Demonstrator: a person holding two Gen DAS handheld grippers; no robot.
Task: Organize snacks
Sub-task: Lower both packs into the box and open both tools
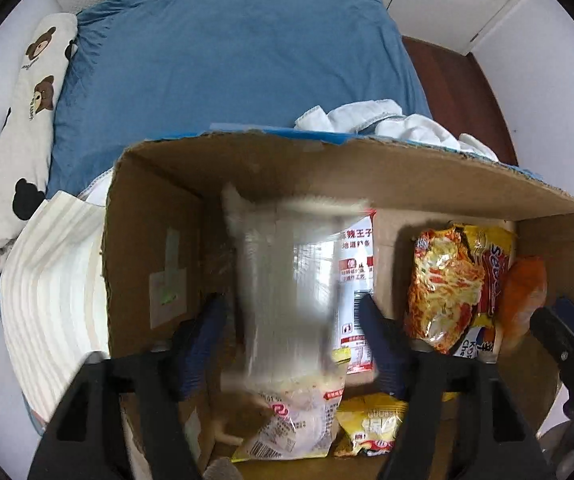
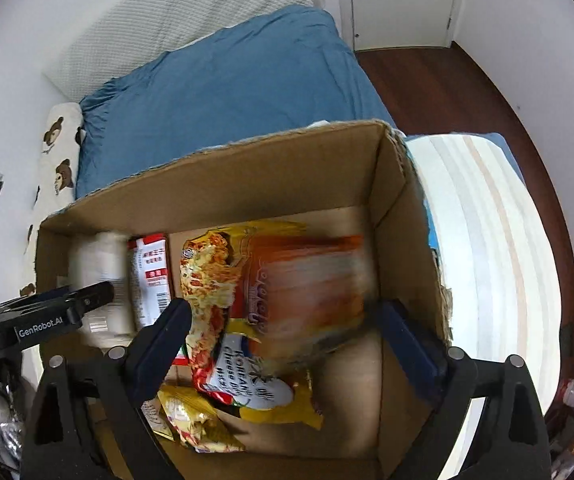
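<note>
An open cardboard box (image 1: 147,240) (image 2: 247,184) stands on a bed and holds several snack packets. My left gripper (image 1: 293,340) points down into the box's left half, jaws wide. Between them is a motion-blurred white and clear packet (image 1: 283,280), and the pads are not pressing on it. My right gripper (image 2: 287,340) is over the box's right half, also spread wide. A blurred orange packet (image 2: 315,276) lies loose between its fingers. Beside that packet lies a yellow noodle packet (image 2: 211,280) (image 1: 447,280). A red-and-white packet (image 1: 357,264) and a small yellow packet (image 1: 371,424) rest on the box floor.
The box sits on a blue bedsheet (image 1: 227,60). A bear-print pillow (image 1: 27,120) lies at the left, striped cloth (image 1: 55,288) beside the box and white cloth (image 1: 387,120) behind it. Dark wooden floor (image 2: 467,92) and a white door (image 2: 399,0) lie to the right.
</note>
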